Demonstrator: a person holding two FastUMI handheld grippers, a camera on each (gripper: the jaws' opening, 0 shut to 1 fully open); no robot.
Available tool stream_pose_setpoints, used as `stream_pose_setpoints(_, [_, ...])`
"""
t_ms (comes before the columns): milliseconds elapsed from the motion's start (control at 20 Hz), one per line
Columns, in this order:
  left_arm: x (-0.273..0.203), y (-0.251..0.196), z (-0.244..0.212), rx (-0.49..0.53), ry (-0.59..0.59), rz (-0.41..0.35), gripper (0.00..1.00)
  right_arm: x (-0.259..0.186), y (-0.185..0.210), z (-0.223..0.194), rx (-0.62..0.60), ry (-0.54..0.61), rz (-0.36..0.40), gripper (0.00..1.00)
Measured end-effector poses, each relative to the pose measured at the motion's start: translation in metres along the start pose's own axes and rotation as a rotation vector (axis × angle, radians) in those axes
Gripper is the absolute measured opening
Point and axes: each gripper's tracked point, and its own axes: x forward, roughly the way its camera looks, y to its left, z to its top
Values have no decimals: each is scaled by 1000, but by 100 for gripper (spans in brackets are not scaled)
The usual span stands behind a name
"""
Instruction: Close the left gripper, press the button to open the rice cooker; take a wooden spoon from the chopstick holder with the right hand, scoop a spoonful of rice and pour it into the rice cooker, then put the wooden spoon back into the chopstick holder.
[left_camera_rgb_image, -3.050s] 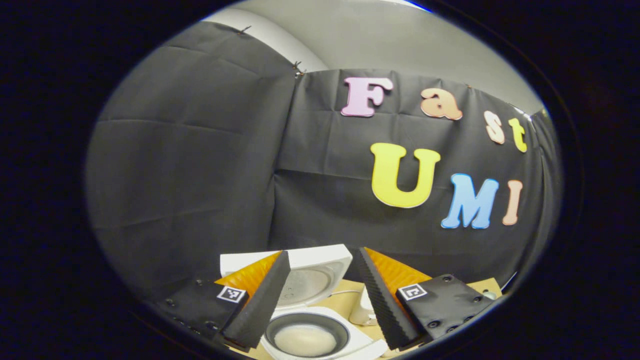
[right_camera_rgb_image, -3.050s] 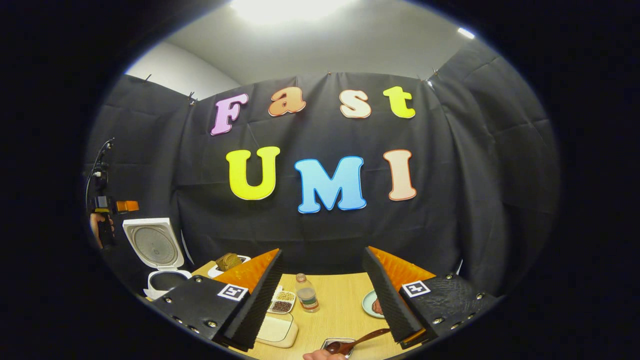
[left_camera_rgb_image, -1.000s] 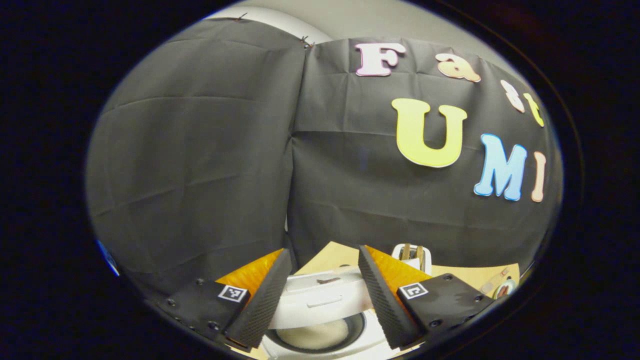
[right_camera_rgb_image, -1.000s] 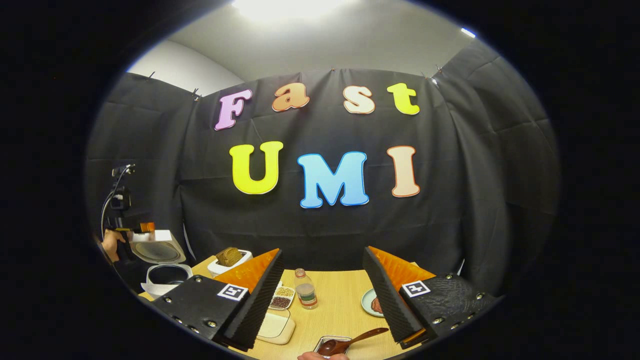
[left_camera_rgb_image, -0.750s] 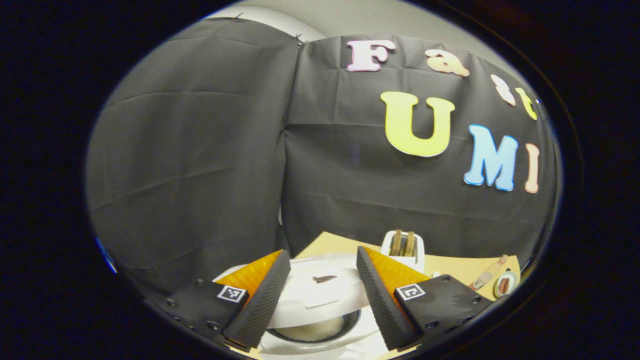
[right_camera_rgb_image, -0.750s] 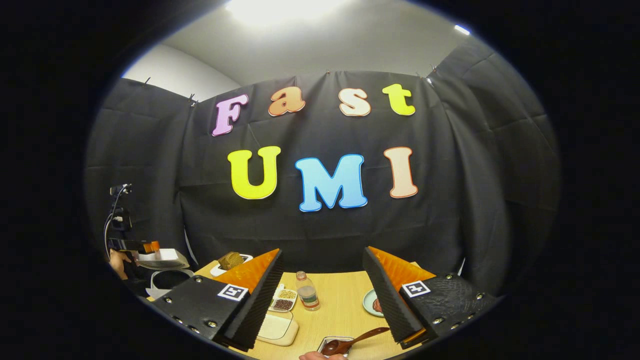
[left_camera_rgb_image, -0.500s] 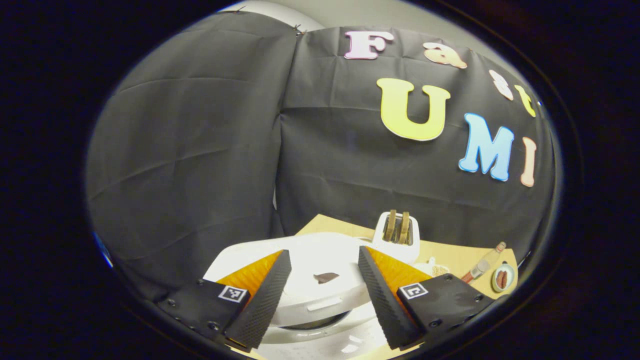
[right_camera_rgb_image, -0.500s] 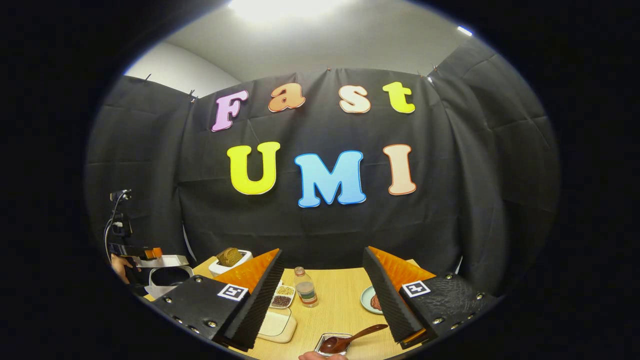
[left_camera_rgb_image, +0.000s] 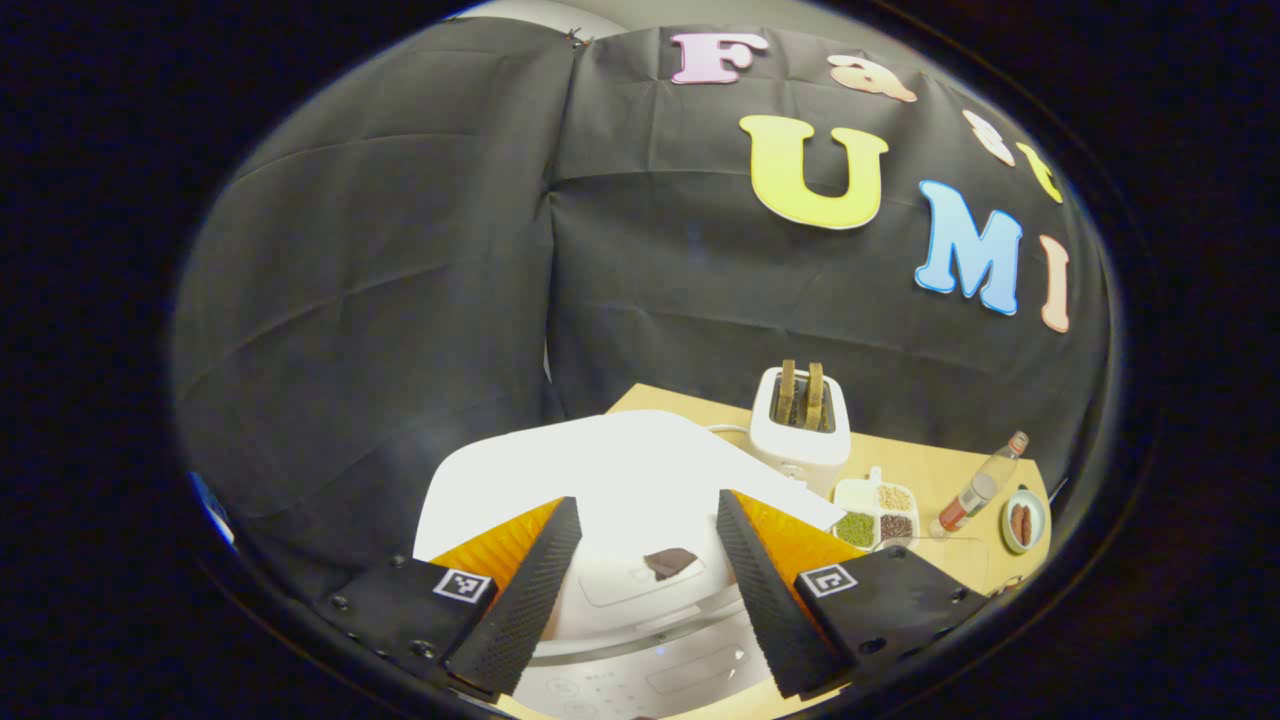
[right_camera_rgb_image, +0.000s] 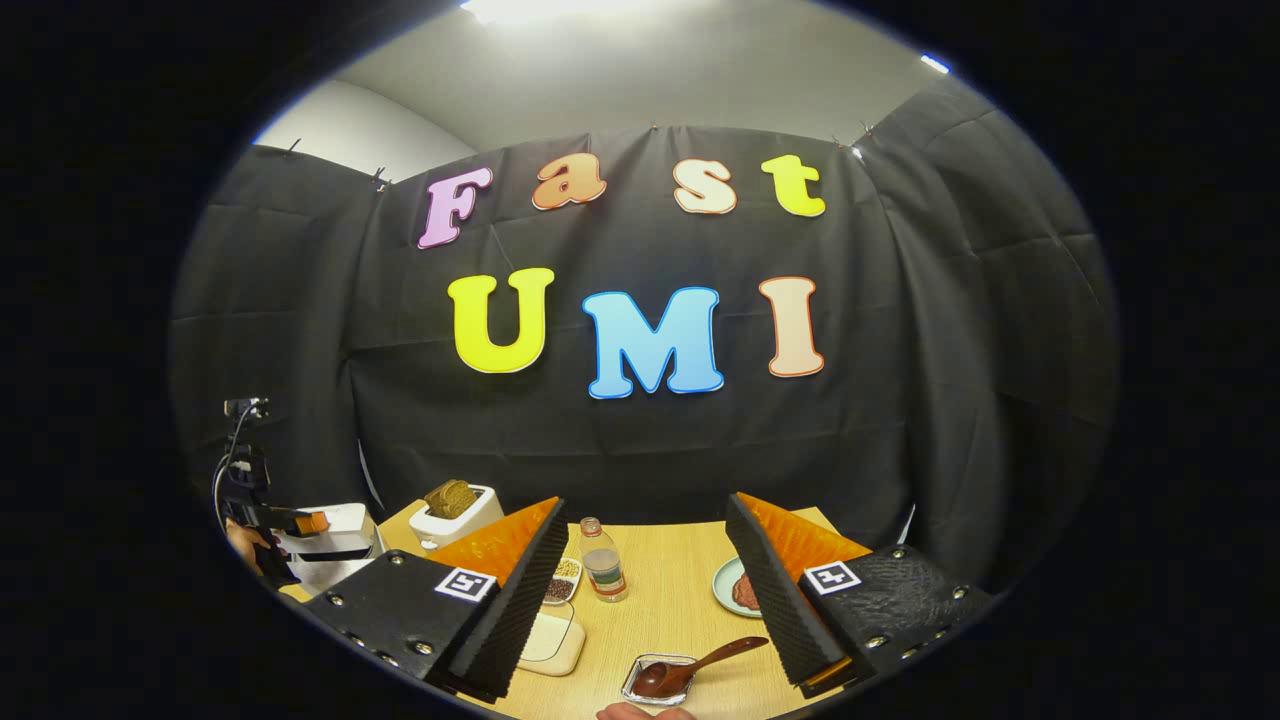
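Note:
The white rice cooker (left_camera_rgb_image: 640, 470) stands right under my left gripper (left_camera_rgb_image: 646, 500), its lid down and hiding the pot. My left gripper is open, its fingers spread over the lid's front, where a small dark mark (left_camera_rgb_image: 670, 562) shows. In the right gripper view the rice cooker (right_camera_rgb_image: 335, 540) sits at the far left, with the left gripper (right_camera_rgb_image: 308, 522) on top of it. My right gripper (right_camera_rgb_image: 645, 500) is open with nothing held. A wooden spoon (right_camera_rgb_image: 700, 663) lies with its bowl in a small clear dish (right_camera_rgb_image: 650, 685) just below the right finger.
On the wooden table (right_camera_rgb_image: 670, 600) stand a white toaster (right_camera_rgb_image: 455, 510) with bread, a divided tray of grains (left_camera_rgb_image: 875, 505), a small bottle (right_camera_rgb_image: 603, 572), a plate (right_camera_rgb_image: 738, 590) and a cream container (right_camera_rgb_image: 550, 640). A hand (right_camera_rgb_image: 640, 712) shows at the bottom edge.
The rice cooker's lid has swung down from upright to shut, with my left gripper following it down. My right gripper has hardly moved.

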Motion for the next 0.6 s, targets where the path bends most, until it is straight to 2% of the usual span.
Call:
stream_pose_setpoints(150, [1, 2, -2, 4, 9, 0, 96, -3, -3, -2, 0, 3, -14, 96])
stream_pose_setpoints(200, [1, 0, -4, 5, 14, -2, 93, -4, -4, -4, 1, 6, -18, 96])
stream_pose_setpoints(500, [0, 0, -14, 33, 54, -15, 93, -7, -6, -9, 20, 24, -32, 96])
stream_pose_setpoints(600, [1, 1, -17, 45, 59, -18, 96, -7, -5, -9, 20, 25, -34, 96])
